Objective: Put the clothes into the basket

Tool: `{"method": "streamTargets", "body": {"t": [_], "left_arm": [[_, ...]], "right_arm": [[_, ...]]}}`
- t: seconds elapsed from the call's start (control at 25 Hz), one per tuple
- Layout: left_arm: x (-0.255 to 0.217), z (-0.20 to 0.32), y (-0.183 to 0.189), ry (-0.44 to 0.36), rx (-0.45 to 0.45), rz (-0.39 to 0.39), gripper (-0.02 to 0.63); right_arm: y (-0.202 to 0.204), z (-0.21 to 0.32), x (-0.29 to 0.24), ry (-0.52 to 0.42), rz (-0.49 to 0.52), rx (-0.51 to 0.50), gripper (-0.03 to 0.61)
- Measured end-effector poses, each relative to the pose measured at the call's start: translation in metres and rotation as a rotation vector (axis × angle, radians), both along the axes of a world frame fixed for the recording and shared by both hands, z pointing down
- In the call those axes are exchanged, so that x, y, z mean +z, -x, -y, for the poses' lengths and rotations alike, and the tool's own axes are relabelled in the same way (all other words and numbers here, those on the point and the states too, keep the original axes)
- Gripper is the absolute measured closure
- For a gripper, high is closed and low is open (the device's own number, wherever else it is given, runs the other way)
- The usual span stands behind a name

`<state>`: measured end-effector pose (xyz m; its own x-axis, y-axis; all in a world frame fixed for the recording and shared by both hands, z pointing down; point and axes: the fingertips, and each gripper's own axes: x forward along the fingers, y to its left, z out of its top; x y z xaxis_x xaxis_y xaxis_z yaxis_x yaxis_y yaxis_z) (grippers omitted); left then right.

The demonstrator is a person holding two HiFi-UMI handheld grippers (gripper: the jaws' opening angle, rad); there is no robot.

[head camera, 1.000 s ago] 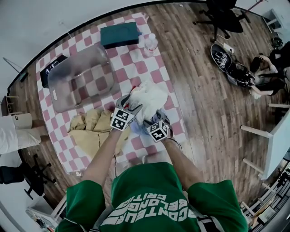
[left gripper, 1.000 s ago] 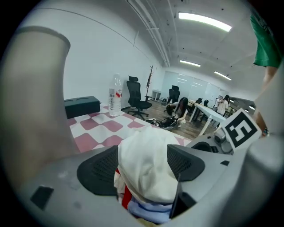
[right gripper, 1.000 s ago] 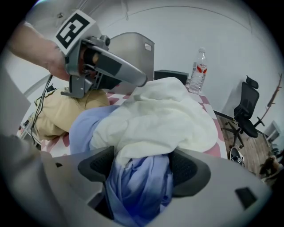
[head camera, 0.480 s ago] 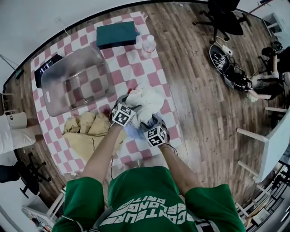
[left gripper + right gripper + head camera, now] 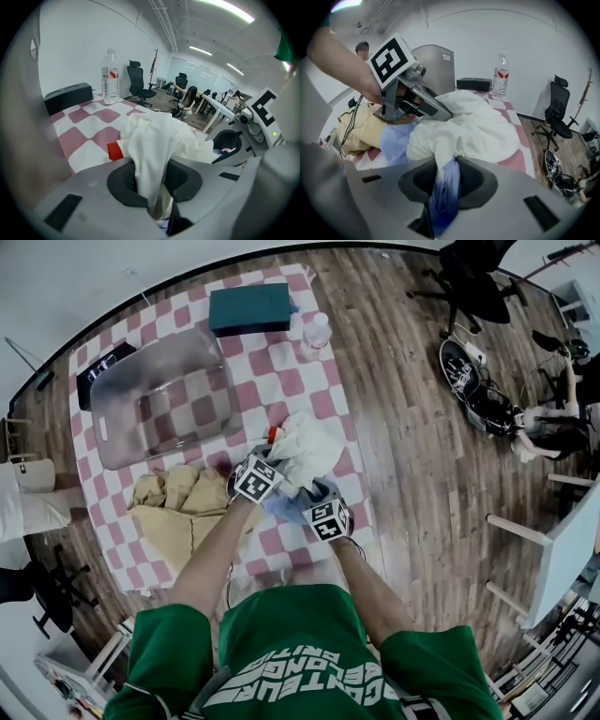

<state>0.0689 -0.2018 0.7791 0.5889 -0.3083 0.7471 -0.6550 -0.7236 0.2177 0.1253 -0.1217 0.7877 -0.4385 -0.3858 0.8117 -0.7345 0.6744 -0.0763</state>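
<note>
Head view: left tongs [image 5: 274, 457] and right tongs [image 5: 305, 495] closing, pinching white garment [image 5: 311, 442] between them.

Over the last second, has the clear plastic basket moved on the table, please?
No; the clear plastic basket keeps its place beside the dark green rectangular box.

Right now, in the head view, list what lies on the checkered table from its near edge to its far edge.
Tan clothes → clear basket → dark green box. The white garment and the water bottle overlap these in depth, so they are left out.
</note>
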Motion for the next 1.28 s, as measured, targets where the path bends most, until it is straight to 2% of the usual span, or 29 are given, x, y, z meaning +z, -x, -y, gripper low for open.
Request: {"method": "streamTargets", "body": {"t": [0.28,0.48,0.84,1.08,1.28], "left_arm": [[-0.027,-0.012,0.0,-0.03,0.003,-0.048,0.555],[-0.054,-0.019,0.002,-0.077,-0.022,-0.087,0.555],[-0.119,-0.023,0.01,-0.203,-0.048,-0.128,0.555],[-0.182,-0.027,0.027,-0.309,-0.099,-0.169,0.557],[-0.248,-0.03,0.052,-0.428,-0.164,-0.223,0.557]], "right_arm": [[-0.004,-0.008,-0.026,-0.038,0.037,0.002,0.485],[-0.009,-0.009,-0.061,-0.113,0.069,0.001,0.486],[-0.01,-0.001,-0.141,-0.254,0.118,-0.007,0.486],[0.002,0.004,-0.2,-0.346,0.157,-0.03,0.486],[0.024,0.01,-0.259,-0.45,0.198,-0.077,0.486]]}}
